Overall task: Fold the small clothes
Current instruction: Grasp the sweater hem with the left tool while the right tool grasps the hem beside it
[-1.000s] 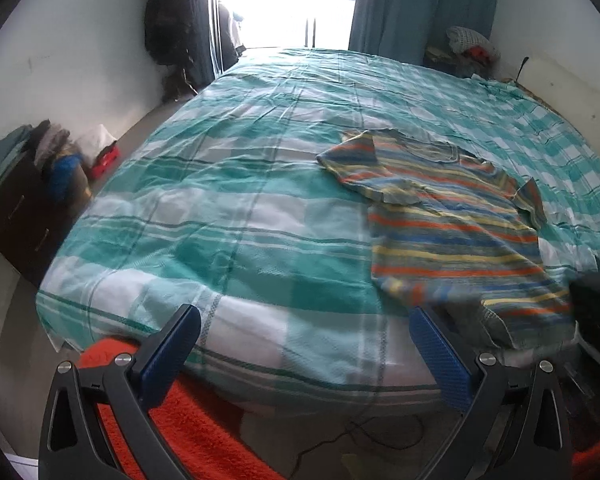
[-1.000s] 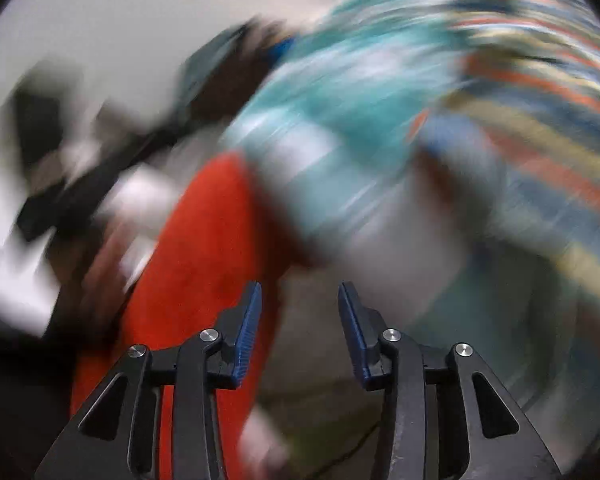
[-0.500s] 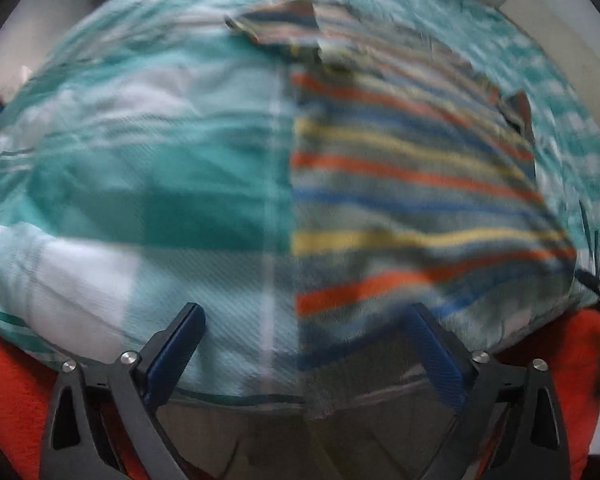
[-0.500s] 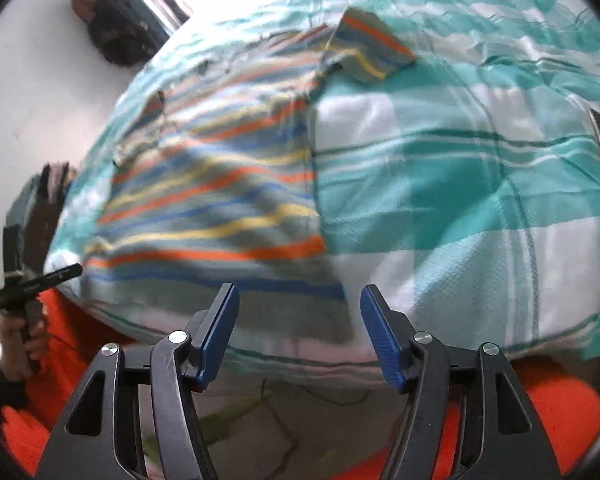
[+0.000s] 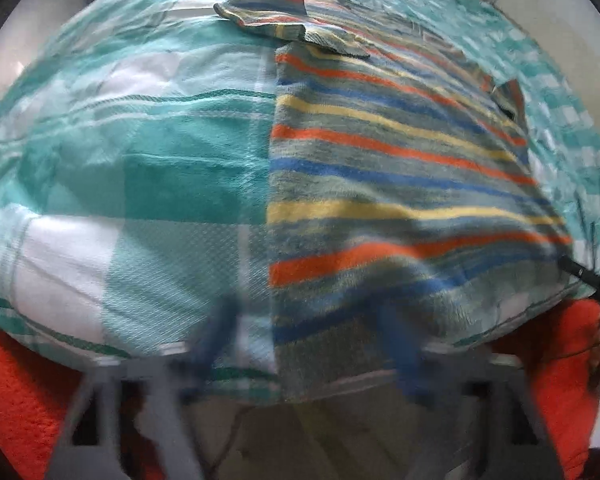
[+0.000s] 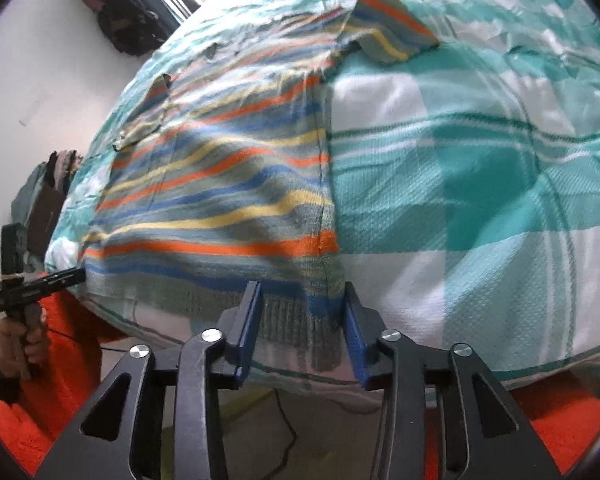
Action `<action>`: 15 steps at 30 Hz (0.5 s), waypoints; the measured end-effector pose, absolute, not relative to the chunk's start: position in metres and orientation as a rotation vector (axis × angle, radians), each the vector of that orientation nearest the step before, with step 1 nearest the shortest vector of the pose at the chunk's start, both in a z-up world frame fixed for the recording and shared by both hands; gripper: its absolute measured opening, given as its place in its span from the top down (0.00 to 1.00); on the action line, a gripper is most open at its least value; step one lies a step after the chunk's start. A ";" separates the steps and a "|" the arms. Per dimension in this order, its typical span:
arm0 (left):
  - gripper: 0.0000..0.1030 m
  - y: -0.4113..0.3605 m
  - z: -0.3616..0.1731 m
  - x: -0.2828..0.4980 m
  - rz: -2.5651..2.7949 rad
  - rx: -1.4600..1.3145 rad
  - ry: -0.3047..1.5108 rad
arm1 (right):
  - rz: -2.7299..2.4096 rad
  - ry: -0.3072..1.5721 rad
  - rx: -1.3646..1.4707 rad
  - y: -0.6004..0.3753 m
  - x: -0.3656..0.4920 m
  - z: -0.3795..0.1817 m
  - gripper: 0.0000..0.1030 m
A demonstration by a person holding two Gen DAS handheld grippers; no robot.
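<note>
The striped sweater [image 6: 228, 184] lies flat on the bed [image 6: 480, 168], its grey ribbed hem hanging over the near edge, and no label or writing on it can be read. The right gripper [image 6: 300, 332] has its blue fingers apart on either side of the hem's right corner, the cloth between them but not pinched. The left gripper [image 5: 312, 344] is blurred, fingers apart, just before the hem's left corner, the sweater [image 5: 380, 168] stretching ahead and to its right.
</note>
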State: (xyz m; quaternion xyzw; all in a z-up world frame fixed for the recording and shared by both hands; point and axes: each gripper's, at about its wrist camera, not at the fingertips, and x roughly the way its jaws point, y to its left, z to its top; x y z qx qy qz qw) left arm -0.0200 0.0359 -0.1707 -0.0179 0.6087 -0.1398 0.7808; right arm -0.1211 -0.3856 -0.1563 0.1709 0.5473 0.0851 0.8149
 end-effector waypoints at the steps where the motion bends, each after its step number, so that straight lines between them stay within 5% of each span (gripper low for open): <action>1: 0.93 0.037 -0.171 -0.022 -0.318 -0.047 1.326 | 0.173 1.184 0.372 -0.386 -0.121 -0.158 0.94; 9: 0.96 0.056 -0.125 -0.036 -0.383 -0.102 1.275 | 0.249 1.136 0.531 -0.384 -0.138 -0.100 0.95; 15: 0.96 0.049 -0.165 -0.039 -0.315 0.060 1.368 | 0.090 1.319 0.443 -0.379 -0.136 -0.155 0.95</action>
